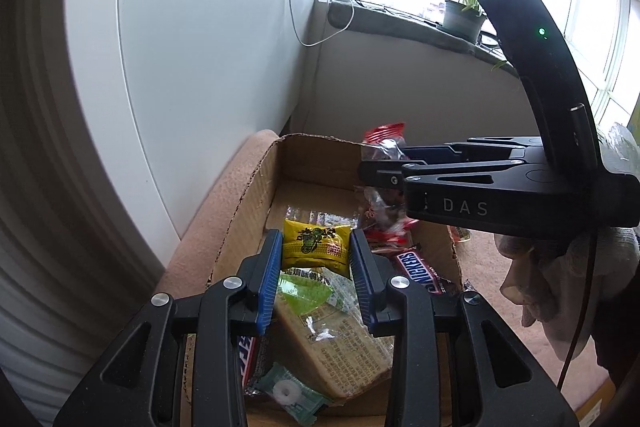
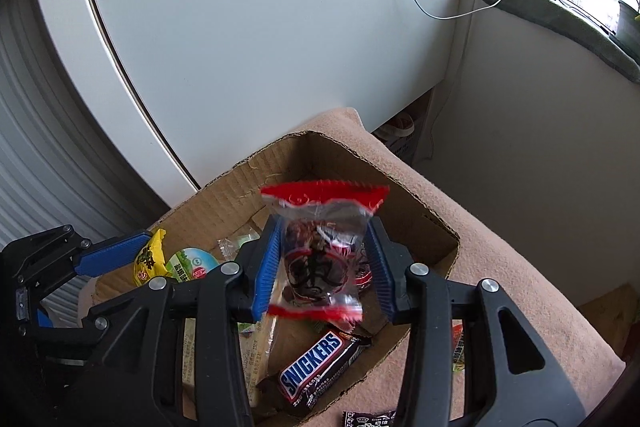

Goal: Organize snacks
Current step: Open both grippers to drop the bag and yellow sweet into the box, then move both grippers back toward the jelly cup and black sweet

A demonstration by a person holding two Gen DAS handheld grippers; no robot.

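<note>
My left gripper [image 1: 316, 259] is shut on a small yellow snack packet [image 1: 315, 245] and holds it over the open cardboard box [image 1: 244, 211]. My right gripper [image 2: 322, 267] is shut on a clear packet with red ends [image 2: 320, 251], also above the box [image 2: 424, 223]. In the left wrist view the right gripper [image 1: 370, 171] shows side-on with its red packet [image 1: 384, 139]. In the right wrist view the left gripper's blue finger [image 2: 112, 257] and yellow packet [image 2: 150, 259] show at left. The box holds Snickers bars [image 2: 316, 367], a tan wafer pack [image 1: 340, 343] and a green mint packet [image 1: 288, 393].
The box sits on a tan cushioned surface [image 2: 500, 267] against a white cabinet [image 2: 260, 27]. More snack packets lie on the cushion outside the box [image 2: 458, 347], [image 2: 368, 419]. A windowsill with a potted plant [image 1: 464, 13] and cables lies behind.
</note>
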